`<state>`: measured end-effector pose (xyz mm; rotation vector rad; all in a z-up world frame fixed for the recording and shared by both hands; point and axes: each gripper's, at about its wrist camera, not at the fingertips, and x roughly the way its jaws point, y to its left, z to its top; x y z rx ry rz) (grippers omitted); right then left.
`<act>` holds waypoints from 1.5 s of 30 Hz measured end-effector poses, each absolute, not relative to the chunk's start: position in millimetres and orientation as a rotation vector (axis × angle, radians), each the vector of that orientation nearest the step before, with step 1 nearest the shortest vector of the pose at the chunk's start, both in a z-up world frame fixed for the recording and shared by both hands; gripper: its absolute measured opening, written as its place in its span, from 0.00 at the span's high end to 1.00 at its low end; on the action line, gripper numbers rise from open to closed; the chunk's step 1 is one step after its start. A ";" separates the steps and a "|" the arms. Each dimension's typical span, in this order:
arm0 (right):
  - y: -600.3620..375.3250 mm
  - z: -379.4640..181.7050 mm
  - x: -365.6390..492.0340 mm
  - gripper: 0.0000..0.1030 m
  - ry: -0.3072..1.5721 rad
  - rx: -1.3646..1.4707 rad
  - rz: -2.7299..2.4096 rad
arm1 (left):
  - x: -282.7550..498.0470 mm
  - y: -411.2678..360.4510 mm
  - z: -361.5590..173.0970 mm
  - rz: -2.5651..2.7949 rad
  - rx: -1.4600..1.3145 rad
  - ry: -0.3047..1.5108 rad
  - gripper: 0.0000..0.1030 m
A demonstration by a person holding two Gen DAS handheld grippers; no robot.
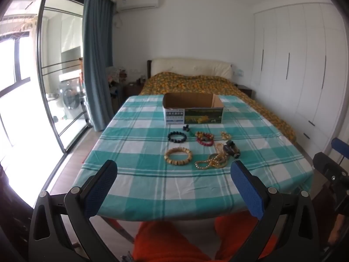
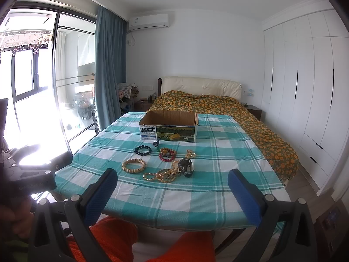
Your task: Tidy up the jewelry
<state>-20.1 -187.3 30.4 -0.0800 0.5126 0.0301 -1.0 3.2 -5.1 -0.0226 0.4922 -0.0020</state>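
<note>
Both hand-held grippers, left (image 1: 174, 188) and right (image 2: 172, 191), hang spread, gripping nothing; the cardboard box (image 2: 169, 128) on the worktop (image 2: 218, 174) shows only bare inner walls, bracelets (image 2: 134, 165) lying outside.

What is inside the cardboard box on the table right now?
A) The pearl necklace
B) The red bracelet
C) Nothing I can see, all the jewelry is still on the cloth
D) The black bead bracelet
C: the cardboard box shows only bare walls inside, while the black bead bracelet, red bracelet and pearl necklace all lie on the checked tablecloth in front of it.
</note>
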 end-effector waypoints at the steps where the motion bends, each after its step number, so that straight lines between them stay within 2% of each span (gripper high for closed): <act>1: -187.4 30.4 -20.1 0.00 0.513 -0.080 0.031 | -1.5 3.8 -5.4 -0.003 -0.023 0.492 0.00; 45: -189.7 30.5 -20.2 0.00 0.526 -0.078 0.018 | 2.8 2.4 -3.9 0.007 -0.012 0.505 0.00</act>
